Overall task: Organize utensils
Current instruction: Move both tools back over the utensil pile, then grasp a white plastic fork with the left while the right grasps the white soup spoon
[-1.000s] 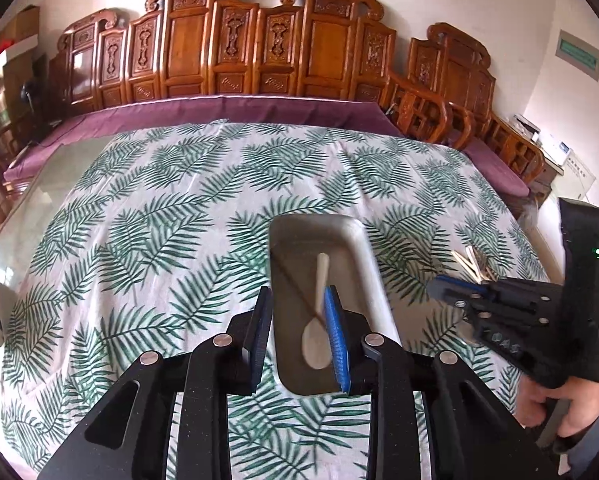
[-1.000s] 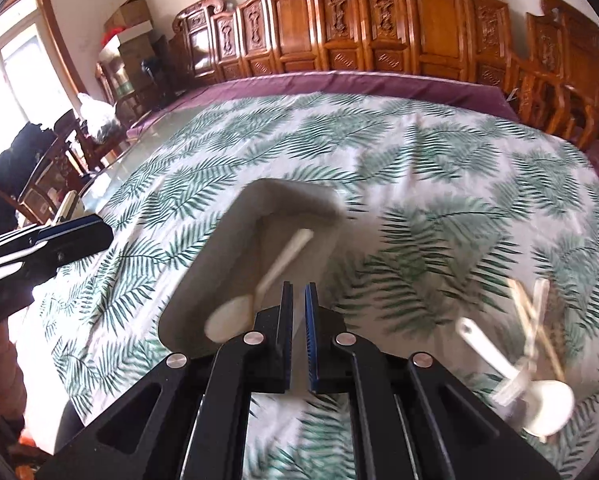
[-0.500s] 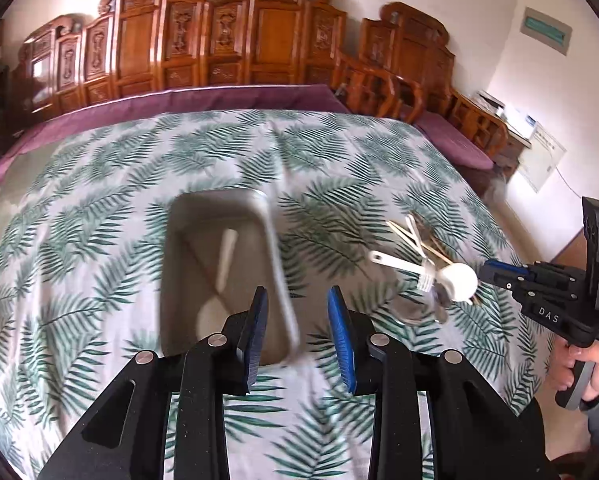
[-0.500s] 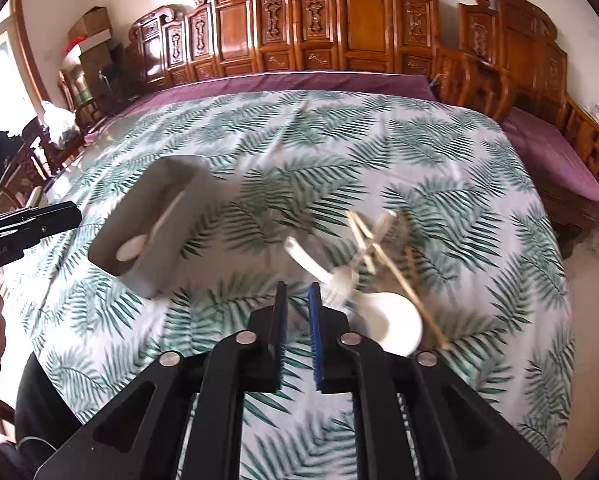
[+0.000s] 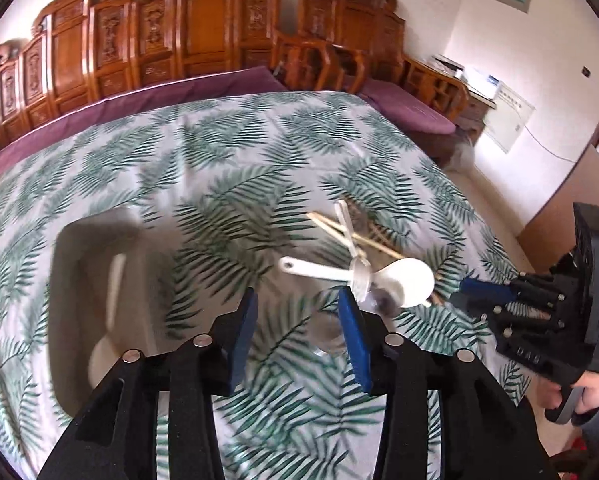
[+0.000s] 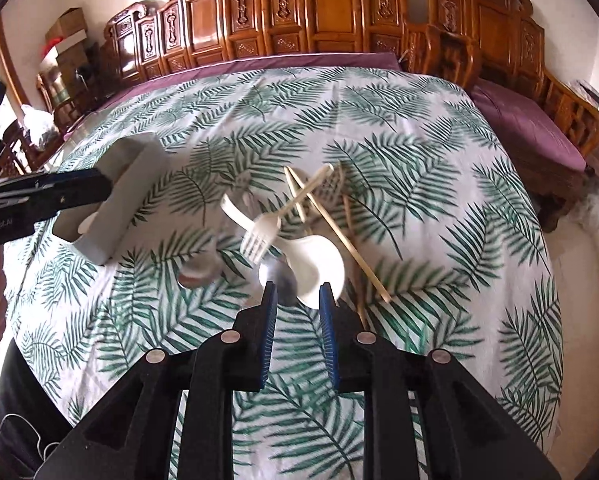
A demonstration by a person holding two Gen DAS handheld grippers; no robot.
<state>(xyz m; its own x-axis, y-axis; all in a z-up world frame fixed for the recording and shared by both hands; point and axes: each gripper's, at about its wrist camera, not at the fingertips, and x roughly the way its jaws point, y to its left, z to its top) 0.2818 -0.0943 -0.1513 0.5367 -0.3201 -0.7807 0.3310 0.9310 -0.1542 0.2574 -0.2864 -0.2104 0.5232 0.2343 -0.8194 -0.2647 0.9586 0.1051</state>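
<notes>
My left gripper (image 5: 297, 320) hangs above the table (image 6: 439, 128) with its blue-padded jaws spread wide and nothing between them. The table wears a white cloth printed with green fern leaves.

Toward the table's left edge sits the grey rectangular plastic tray (image 5: 73, 240), and inside it lies a white plastic spoon (image 5: 111, 292), its bowl toward the near edge and its handle pointing to the far edge. From my right wrist view the same tray (image 6: 127, 196) shows partly behind my left gripper's fingers (image 6: 59, 194).

Nearer the table's right edge the loose utensils lie in a heap. A white ceramic soup spoon (image 6: 315, 264) is at the near side of it, with a white plastic fork (image 6: 267, 230) crossing over its handle, tines toward the near edge. Pale wooden chopsticks (image 6: 339, 236) run slantwise under and beside them. A shiny metal spoon (image 6: 197, 274) lies just left of the heap, blurred.

My right gripper (image 6: 297, 312) is held just at the near rim of the soup spoon, jaws parted moderately and gripping nothing; whether a pad touches the spoon I cannot tell.
</notes>
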